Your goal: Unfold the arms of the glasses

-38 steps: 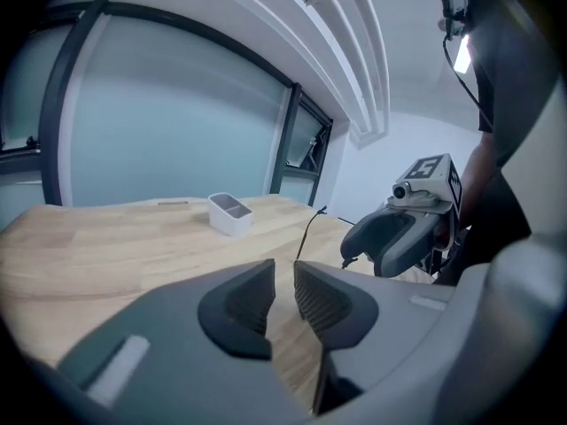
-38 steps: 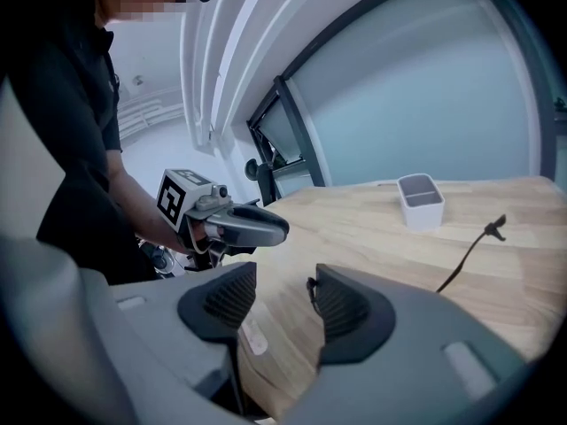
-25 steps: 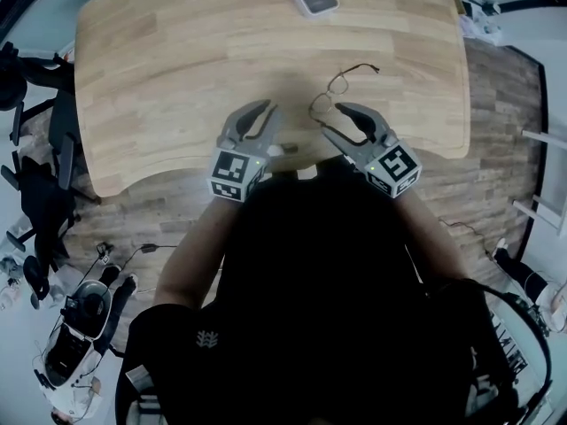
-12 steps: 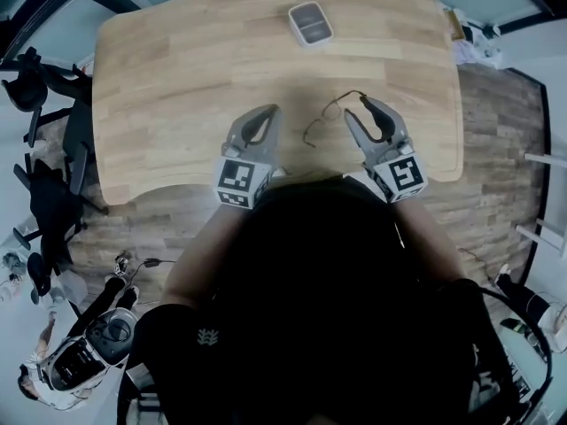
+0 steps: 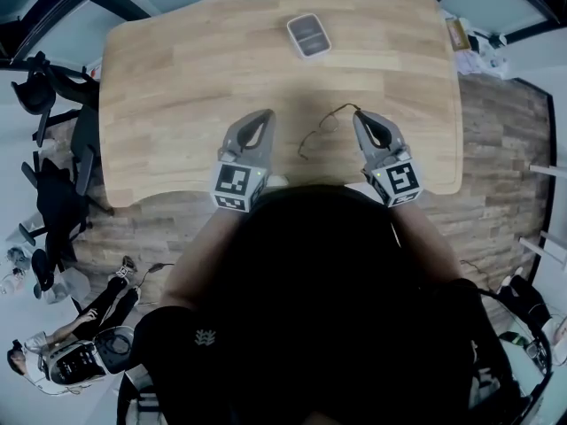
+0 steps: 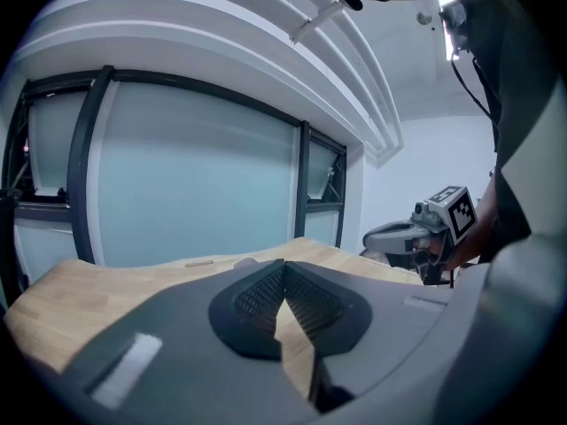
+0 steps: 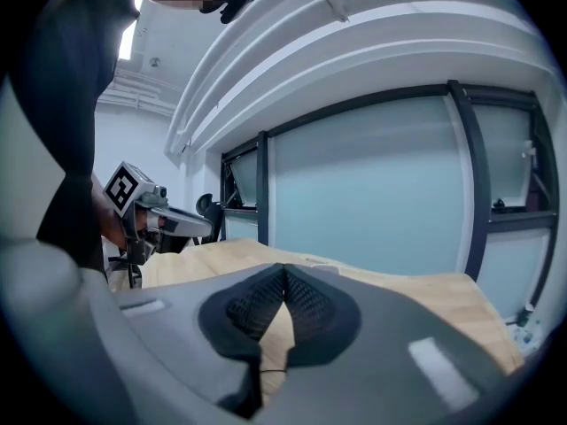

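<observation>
The jaws of the left gripper (image 5: 265, 115) and the right gripper (image 5: 362, 116) have closed within the last second, with nothing we can see between them. The glasses (image 5: 321, 129) lie near the table's (image 5: 177, 87) near edge between the 2, with 1 arm stretched out just beside the right tip. We judge the unfolding nearly done.

No words or numbers I can read.
The marker cube (image 5: 237, 187) on my left gripper (image 5: 263, 115) and its twin (image 5: 397, 182) on my right gripper (image 5: 361, 115), at the wooden table's (image 5: 177, 78) near edge, carry only black-and-white square patterns. A white emblem (image 5: 206, 337) on my dark shirt, nearer than the table, is too small to make out.
</observation>
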Action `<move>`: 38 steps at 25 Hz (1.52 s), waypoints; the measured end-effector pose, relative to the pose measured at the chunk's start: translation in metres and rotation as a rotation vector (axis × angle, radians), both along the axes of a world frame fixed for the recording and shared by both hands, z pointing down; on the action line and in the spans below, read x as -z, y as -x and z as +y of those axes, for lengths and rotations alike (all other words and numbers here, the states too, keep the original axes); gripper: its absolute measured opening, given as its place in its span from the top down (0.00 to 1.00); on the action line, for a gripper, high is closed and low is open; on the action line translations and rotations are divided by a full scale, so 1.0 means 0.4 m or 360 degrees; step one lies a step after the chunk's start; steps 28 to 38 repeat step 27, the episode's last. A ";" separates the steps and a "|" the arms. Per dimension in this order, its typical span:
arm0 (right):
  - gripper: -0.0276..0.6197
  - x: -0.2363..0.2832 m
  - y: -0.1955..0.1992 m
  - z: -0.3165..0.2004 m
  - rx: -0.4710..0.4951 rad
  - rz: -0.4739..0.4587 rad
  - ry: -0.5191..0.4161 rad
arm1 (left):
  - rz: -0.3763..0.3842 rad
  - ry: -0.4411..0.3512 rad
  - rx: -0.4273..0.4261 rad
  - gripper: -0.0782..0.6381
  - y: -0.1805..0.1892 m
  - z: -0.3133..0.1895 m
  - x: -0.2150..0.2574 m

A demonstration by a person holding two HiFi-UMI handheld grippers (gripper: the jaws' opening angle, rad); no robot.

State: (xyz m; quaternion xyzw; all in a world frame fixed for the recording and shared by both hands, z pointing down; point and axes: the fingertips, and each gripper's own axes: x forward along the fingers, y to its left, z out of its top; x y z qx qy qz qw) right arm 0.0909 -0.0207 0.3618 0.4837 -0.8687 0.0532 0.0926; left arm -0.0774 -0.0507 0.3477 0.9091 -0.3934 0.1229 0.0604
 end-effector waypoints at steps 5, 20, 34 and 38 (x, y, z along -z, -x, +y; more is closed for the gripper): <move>0.96 -0.040 -0.021 -0.011 -0.0008 0.0022 0.0067 | -0.0028 0.0024 0.0012 0.88 0.001 -0.009 -0.016; 0.96 -0.038 -0.021 -0.034 -0.0041 -0.0034 0.0081 | -0.0067 -0.0033 -0.0029 0.88 0.001 -0.010 0.012; 0.96 -0.043 -0.026 -0.037 -0.0054 -0.0020 0.0090 | -0.0098 -0.0030 -0.0022 0.88 0.022 -0.014 0.011; 0.96 -0.043 -0.026 -0.037 -0.0054 -0.0020 0.0090 | -0.0098 -0.0030 -0.0022 0.88 0.022 -0.014 0.011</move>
